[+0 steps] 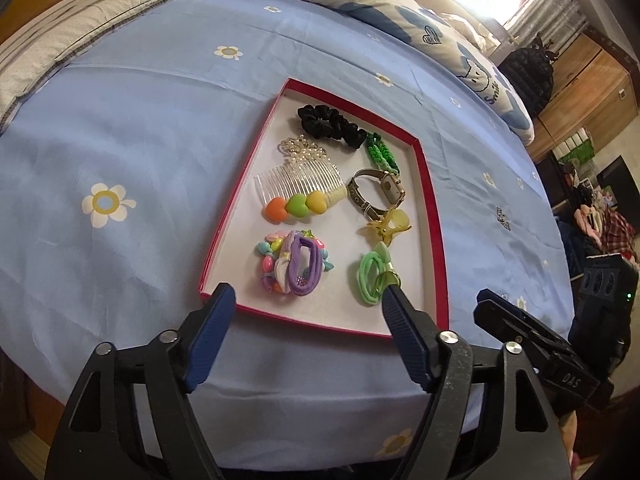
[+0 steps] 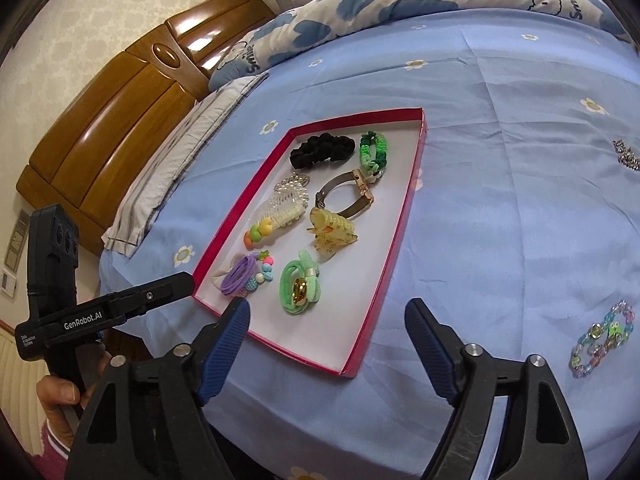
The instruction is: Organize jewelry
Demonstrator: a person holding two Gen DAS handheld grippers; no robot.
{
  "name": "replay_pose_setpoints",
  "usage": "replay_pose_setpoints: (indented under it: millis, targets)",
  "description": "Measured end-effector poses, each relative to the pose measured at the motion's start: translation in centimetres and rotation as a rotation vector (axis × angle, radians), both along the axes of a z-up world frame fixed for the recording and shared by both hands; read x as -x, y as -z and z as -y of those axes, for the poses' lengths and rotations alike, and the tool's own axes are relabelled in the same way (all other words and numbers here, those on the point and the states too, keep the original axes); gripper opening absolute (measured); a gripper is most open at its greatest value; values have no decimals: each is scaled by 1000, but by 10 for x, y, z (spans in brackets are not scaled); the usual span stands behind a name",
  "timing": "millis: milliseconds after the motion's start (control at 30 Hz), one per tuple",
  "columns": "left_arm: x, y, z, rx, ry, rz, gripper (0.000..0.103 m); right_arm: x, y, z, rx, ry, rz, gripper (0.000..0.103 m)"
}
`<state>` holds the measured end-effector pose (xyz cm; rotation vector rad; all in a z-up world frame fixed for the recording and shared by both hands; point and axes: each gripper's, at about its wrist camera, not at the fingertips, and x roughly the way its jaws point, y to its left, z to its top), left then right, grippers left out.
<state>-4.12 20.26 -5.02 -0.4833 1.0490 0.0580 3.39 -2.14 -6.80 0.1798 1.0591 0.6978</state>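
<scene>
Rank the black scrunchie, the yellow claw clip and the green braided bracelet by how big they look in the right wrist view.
1. Black scrunchie and yellow claw clip: they look about alike, and the clip lies nearer the camera, so I won't rank them.
2. Green braided bracelet: clearly the smallest, lying beside the scrunchie at the far end of the red tray.

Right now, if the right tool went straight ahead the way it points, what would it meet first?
Probably the near right corner of the red tray, between the open right tool fingers; depth is uncertain, so it might land on the blue sheet instead.
</scene>
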Motion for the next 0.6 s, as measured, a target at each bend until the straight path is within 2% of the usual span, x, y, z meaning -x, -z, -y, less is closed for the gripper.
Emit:
replay_pose_setpoints:
  millis: [167,333,467,600]
  targets:
    - [12,-10,5,-45,-11,40,84,3,-1,8,-79,27,-28,88]
    - [27,-19,8,-93,-45,85,86,13,-7,19,-130,71,23,92]
    - [41,-24,14,-150,-59,118,90,23,-10,25,-116,92,77,92]
    - [47,-28,23,-214,-49,113,90,33,-14,28,-72,90,130,93]
